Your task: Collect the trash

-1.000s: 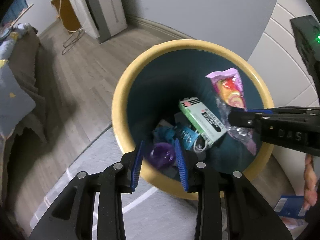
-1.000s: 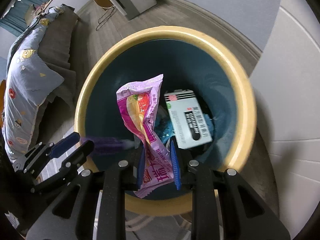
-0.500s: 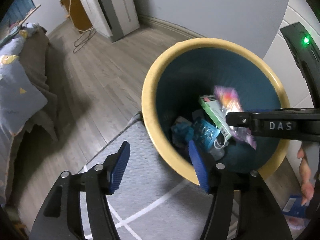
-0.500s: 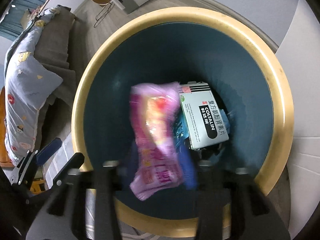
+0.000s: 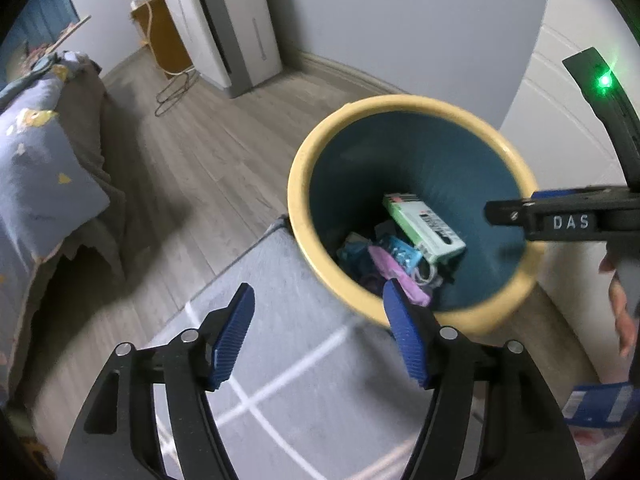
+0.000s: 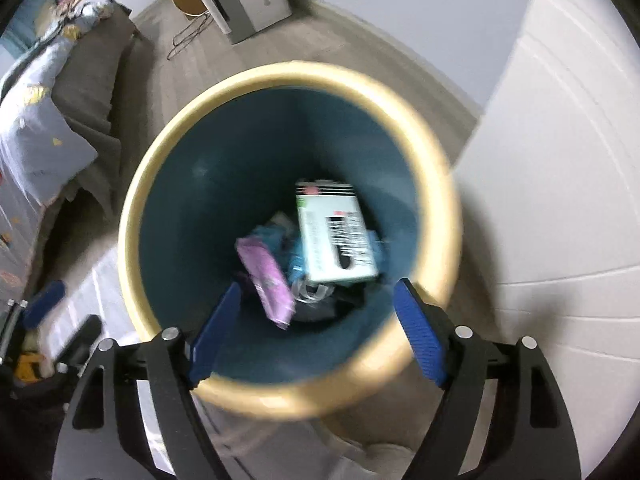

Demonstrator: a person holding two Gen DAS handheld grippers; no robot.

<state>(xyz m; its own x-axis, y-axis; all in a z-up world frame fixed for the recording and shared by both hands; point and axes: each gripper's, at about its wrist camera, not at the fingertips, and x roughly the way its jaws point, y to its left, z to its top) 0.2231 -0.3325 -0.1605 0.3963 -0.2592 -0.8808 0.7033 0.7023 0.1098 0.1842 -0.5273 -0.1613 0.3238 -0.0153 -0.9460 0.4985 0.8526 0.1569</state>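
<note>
A yellow-rimmed bin (image 5: 298, 184) (image 6: 132, 216) with a dark teal inside stands on the floor. At its bottom lie a pink snack wrapper (image 5: 396, 274) (image 6: 266, 276), a green and white medicine box (image 5: 424, 228) (image 6: 336, 236) and blue scraps. My left gripper (image 5: 318, 326) hangs over the grey rug beside the bin's near rim, jaws opening, nothing between them. My right gripper (image 6: 318, 320) is above the bin mouth, jaws opening and empty; it also shows in the left wrist view at the right (image 5: 520, 216).
A sofa with patterned cushions (image 5: 44, 184) fills the left. A white appliance (image 5: 224, 20) stands at the back wall, a white panelled cabinet (image 6: 560, 160) right of the bin. A blue packet (image 5: 596, 404) lies on the floor at the lower right, near a hand (image 5: 624, 312).
The right gripper opened and the pink wrapper fell into the bin. The left gripper let a purple item drop in, opened wide and drew back from the bin toward the rug.
</note>
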